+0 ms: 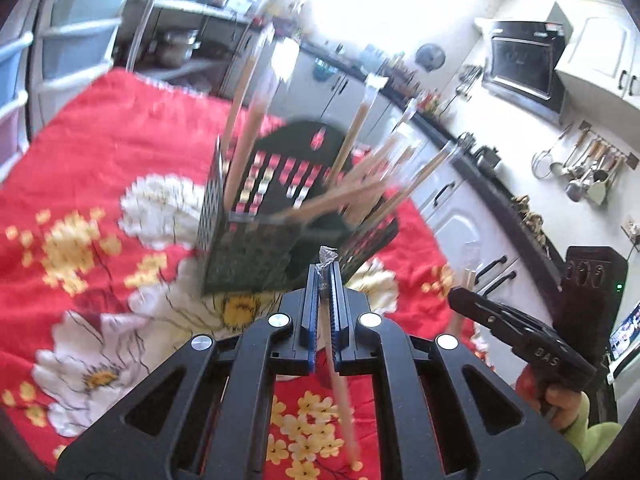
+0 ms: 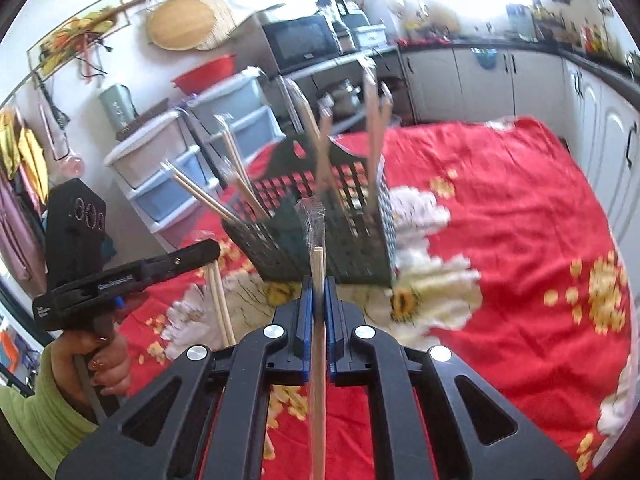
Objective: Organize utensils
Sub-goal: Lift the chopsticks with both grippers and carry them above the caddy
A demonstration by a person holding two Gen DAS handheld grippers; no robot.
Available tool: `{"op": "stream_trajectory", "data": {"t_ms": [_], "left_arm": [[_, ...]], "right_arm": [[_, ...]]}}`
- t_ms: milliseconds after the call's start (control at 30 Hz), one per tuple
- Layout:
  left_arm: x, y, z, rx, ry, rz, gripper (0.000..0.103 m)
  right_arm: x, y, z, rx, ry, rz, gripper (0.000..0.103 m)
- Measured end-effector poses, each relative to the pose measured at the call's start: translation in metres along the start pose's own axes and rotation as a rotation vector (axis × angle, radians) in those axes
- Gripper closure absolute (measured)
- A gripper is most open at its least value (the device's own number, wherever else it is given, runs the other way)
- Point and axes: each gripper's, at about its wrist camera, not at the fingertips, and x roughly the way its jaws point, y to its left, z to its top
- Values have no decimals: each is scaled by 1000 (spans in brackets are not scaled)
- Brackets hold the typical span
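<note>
A dark perforated utensil holder (image 1: 256, 248) stands on the red floral cloth and holds several plastic-wrapped wooden chopsticks (image 1: 360, 196). It also shows in the right wrist view (image 2: 340, 236). My left gripper (image 1: 325, 276) is shut on a wrapped chopstick pair (image 1: 340, 396), just in front of the holder. My right gripper (image 2: 319, 292) is shut on another wrapped chopstick pair (image 2: 318, 360), also just short of the holder. Each gripper shows in the other's view: the right one (image 1: 520, 332) and the left one (image 2: 132, 276) with its chopsticks (image 2: 218, 300).
The red floral cloth (image 2: 520, 220) covers the table. White kitchen cabinets (image 1: 460, 216) and a dark counter run along the right. Plastic drawer units (image 2: 172, 176) stand beyond the table's far edge. Hanging utensils (image 1: 588, 172) and an oven (image 1: 524, 60) are on the wall.
</note>
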Motion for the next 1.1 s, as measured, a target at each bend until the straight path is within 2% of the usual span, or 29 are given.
{"op": "stream_trajectory", "data": {"t_ms": [267,633,1100], "left_arm": [[-41,-24,34,64,-122,-6,101],[-96,-57,97,139,-330,6,101],[-107,-71,141,157,-473,79,101]], "right_arm": [[-22,24,36,-78,-118,21,97],[-49,51,90,-175,-283,17,97],[-63,66,138,-225,-421,-13,97]]}}
